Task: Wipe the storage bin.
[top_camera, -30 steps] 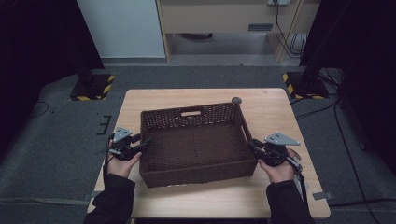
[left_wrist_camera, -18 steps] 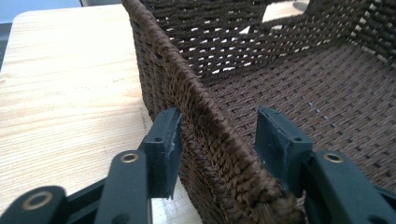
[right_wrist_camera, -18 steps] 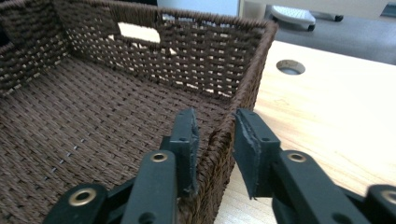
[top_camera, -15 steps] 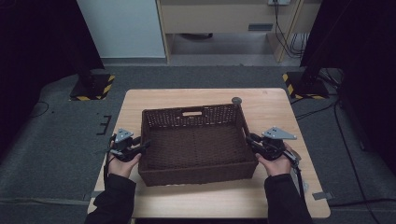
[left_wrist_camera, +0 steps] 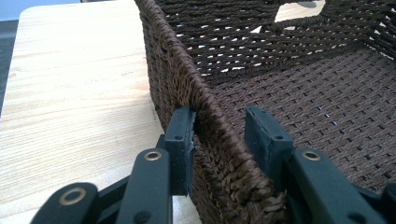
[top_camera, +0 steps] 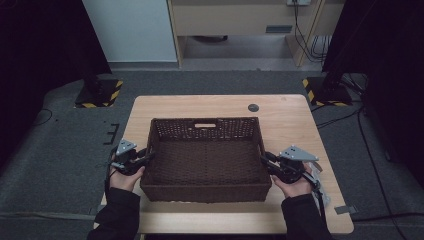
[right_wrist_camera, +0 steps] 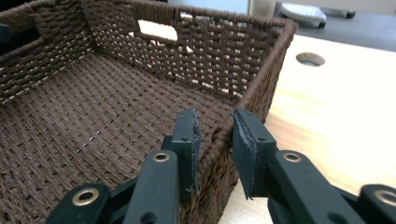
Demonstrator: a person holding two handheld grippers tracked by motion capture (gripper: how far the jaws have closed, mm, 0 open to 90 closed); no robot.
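**Obs. 1:** On the wooden table (top_camera: 300,120), the brown woven basket (top_camera: 206,192) sat near the person's edge, empty, its cut-out handle on the far wall. Left gripper (top_camera: 146,156) was at the basket's left wall, right gripper (top_camera: 265,161) at its right wall, one hand behind each.

**Obs. 2:** Jaw state? Left gripper (left_wrist_camera: 219,126), in its own view, straddled the rim: outer jaw against the weave, inner jaw standing off with a clear gap. Parted, not clamped.

**Obs. 1:** Right gripper (right_wrist_camera: 215,128) sat closer over its rim, one jaw inside, one outside, a slim gap showing. I logged it as parted too, though whether the pads pressed the weave I could not tell.

**Obs. 2:** Risks, as judgement only. If the basket were lifted or dragged from such a loose hold, the left rim would likely slip free and the basket tip or skew.

**Obs. 1:** Agreed. Woven walls flex, so an uneven squeeze might bow one side. A pull toward the person could also carry it past the near edge of the table.
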